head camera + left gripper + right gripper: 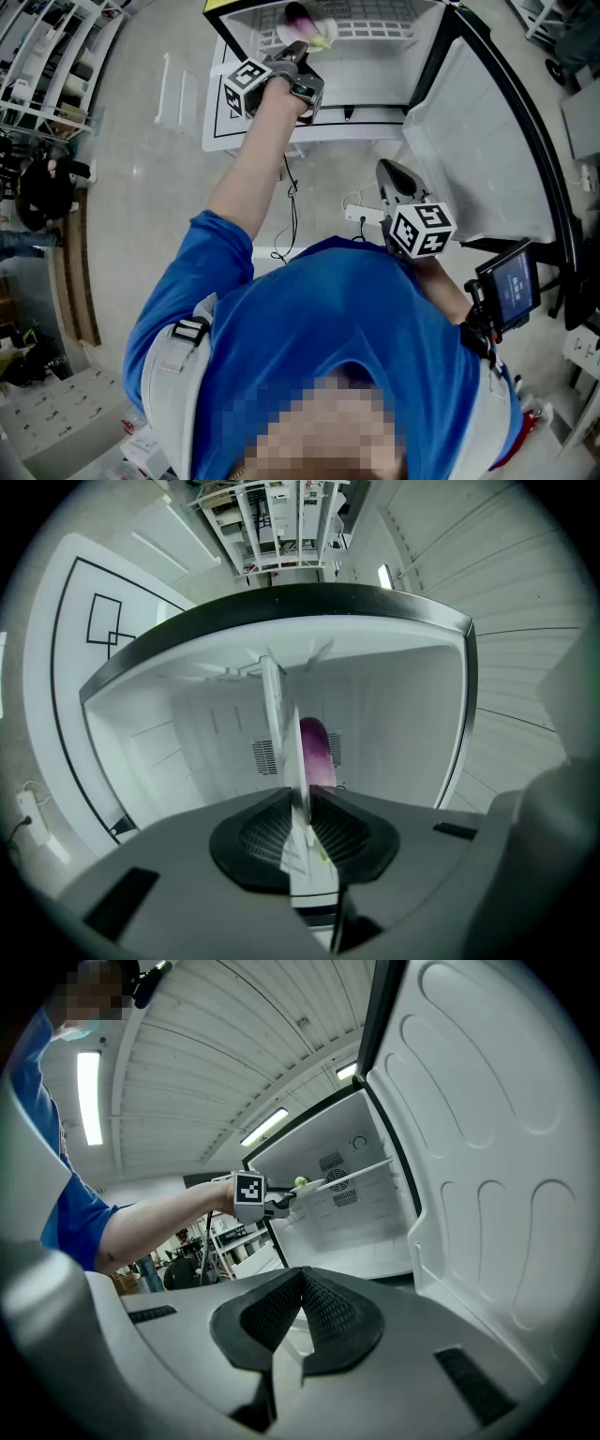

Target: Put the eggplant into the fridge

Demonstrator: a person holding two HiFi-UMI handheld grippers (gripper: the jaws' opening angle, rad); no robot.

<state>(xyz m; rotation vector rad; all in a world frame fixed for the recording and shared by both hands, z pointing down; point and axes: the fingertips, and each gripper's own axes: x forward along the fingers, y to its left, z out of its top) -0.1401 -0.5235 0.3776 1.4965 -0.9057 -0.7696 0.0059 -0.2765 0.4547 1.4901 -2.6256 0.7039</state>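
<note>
**Head view:** the left gripper [296, 52] reaches to the front edge of the shelf [375, 31] in the open fridge [424, 66], where the eggplant [302, 19] lies. The door [487, 131] stands wide at the right. The right gripper [392, 173] hangs lower, well apart from both.

**Left gripper view:** its jaws stand slightly apart with the shelf's edge running into the gap. The purple eggplant rests on the shelf just beyond them, and I cannot tell whether it touches the pads.

**Right gripper view:** its jaws are together and empty. Only this view shows the open room under the shelf.
</note>
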